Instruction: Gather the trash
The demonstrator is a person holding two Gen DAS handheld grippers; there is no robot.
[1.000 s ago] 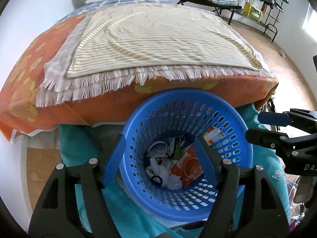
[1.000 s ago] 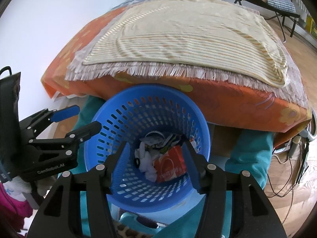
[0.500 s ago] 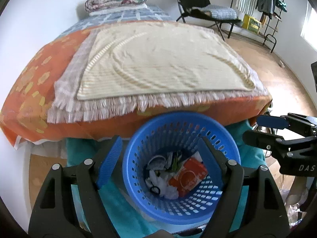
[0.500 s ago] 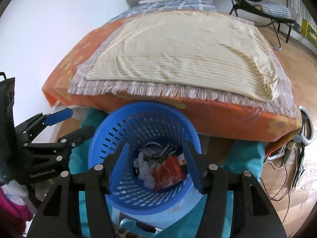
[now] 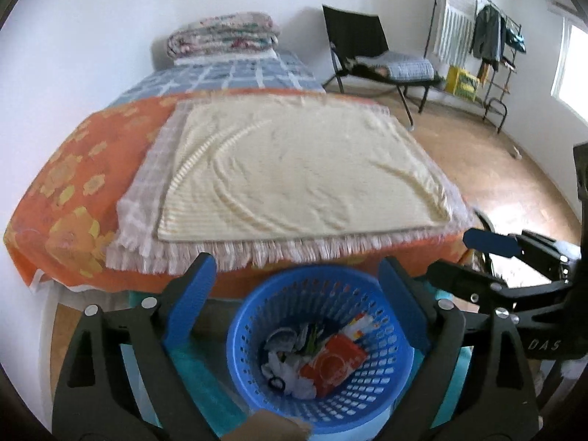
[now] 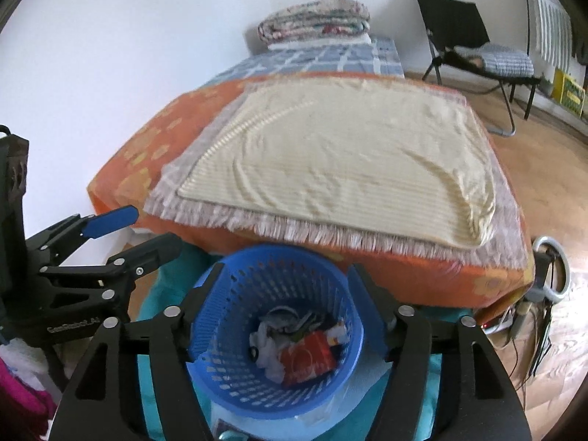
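Note:
A blue perforated basket (image 5: 323, 400) (image 6: 235, 378) stands on a teal cloth at the foot of the bed. It holds trash: an orange-red wrapper (image 5: 332, 364) (image 6: 307, 358), white crumpled paper (image 5: 294, 373) (image 6: 266, 352) and small dark scraps. My left gripper (image 5: 297, 283) is open and empty above the basket, its blue pads either side of the rim. My right gripper (image 6: 284, 286) is open and empty above the basket too. Each gripper shows in the other's view, the right (image 5: 474, 257) and the left (image 6: 143, 231).
The bed has an orange flowered sheet (image 5: 77, 198), a fringed cream blanket (image 5: 294, 169) and folded quilts (image 5: 220, 38) at its head. A black folding chair (image 5: 371, 47) and a clothes rack (image 5: 488, 47) stand on the wooden floor. Cables and a ring light (image 6: 551, 268) lie right of the bed.
Both grippers have risen and drawn back from the basket, which now looks smaller and lower. More of the bed and room is in view. Both stay open.

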